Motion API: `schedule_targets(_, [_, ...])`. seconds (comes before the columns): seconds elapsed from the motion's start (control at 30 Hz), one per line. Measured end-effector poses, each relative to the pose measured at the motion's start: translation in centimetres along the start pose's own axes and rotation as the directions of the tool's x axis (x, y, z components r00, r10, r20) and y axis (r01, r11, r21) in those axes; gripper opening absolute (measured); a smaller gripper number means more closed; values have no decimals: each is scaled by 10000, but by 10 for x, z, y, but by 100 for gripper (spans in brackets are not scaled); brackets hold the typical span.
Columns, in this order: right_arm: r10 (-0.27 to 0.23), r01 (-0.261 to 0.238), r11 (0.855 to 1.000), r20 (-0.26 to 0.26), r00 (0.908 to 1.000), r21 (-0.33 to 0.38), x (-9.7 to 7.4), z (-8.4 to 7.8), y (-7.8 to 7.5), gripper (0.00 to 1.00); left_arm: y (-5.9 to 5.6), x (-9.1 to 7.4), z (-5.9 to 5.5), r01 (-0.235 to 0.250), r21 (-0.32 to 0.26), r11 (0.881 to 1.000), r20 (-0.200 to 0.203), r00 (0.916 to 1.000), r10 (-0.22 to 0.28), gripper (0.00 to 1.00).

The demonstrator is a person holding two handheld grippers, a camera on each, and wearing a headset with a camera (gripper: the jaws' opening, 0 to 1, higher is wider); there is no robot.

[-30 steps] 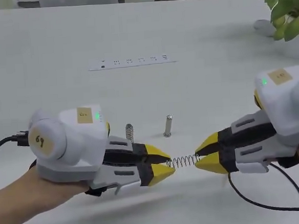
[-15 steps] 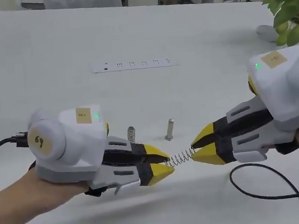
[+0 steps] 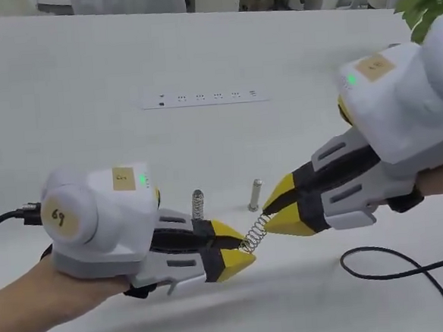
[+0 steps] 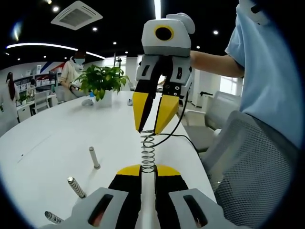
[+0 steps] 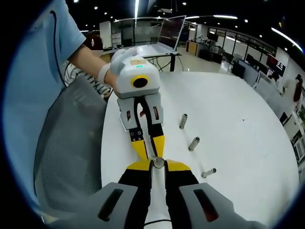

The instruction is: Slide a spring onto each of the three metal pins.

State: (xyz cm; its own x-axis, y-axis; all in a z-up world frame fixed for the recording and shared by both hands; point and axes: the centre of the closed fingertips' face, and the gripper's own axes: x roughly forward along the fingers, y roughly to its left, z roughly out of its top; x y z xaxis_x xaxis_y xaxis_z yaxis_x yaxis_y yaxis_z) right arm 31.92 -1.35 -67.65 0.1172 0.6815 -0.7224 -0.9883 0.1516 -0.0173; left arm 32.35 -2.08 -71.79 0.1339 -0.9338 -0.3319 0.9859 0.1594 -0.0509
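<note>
A small steel spring [image 3: 253, 234] stretches between my two grippers just above the white table [image 3: 86, 77]. My left gripper [image 3: 247, 254] is shut on its lower end. The higher end sits in the shut jaws of my right gripper [image 3: 269, 210], so the spring slants up to the right. Behind them stand a bare metal pin [image 3: 255, 195] and a pin wearing a spring [image 3: 198, 204]. In the left gripper view the spring [image 4: 148, 150] rises from my own tips [image 4: 148, 168] to the other gripper [image 4: 153, 128]. The right gripper view has three pins: two with springs [image 5: 183, 121] [image 5: 193, 143], one bare [image 5: 208, 172].
A white power strip [image 3: 205, 98] lies further back on the table. A black cable [image 3: 396, 264] loops on the table under the right gripper. A potted plant [image 4: 102, 81] stands at the far end. A mesh chair [image 4: 248, 171] and a person's sleeve are beside the table.
The right gripper has lifted and come left toward the left gripper, tilting downward. The spring, level before, now slants up to the right and looks shorter. The left gripper barely moved.
</note>
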Motion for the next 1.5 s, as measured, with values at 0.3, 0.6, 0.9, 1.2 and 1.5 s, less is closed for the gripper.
schedule_targets(0.3, [-41,30,9981,-192,9998,-611,2,6,1,7,3,-2,1,-112,-15,9999,96,9999,113,2])
schedule_targets(0.6, [-38,16,9972,-284,9996,-751,4,5,1,7,3,-4,0,-330,43,9994,203,9993,329,2])
schedule_targets(0.9, [-35,3,9962,-360,9993,-874,4,7,0,7,4,-5,1,-448,88,9990,291,9986,445,1])
schedule_targets(1.2, [-23,-18,9955,-433,9991,-944,5,5,-2,8,5,-5,1,-516,195,9985,353,9981,509,1])
schedule_targets(1.5, [113,-172,9945,-576,9983,-1036,6,5,0,16,5,-4,1,-503,204,9985,392,9980,495,1])
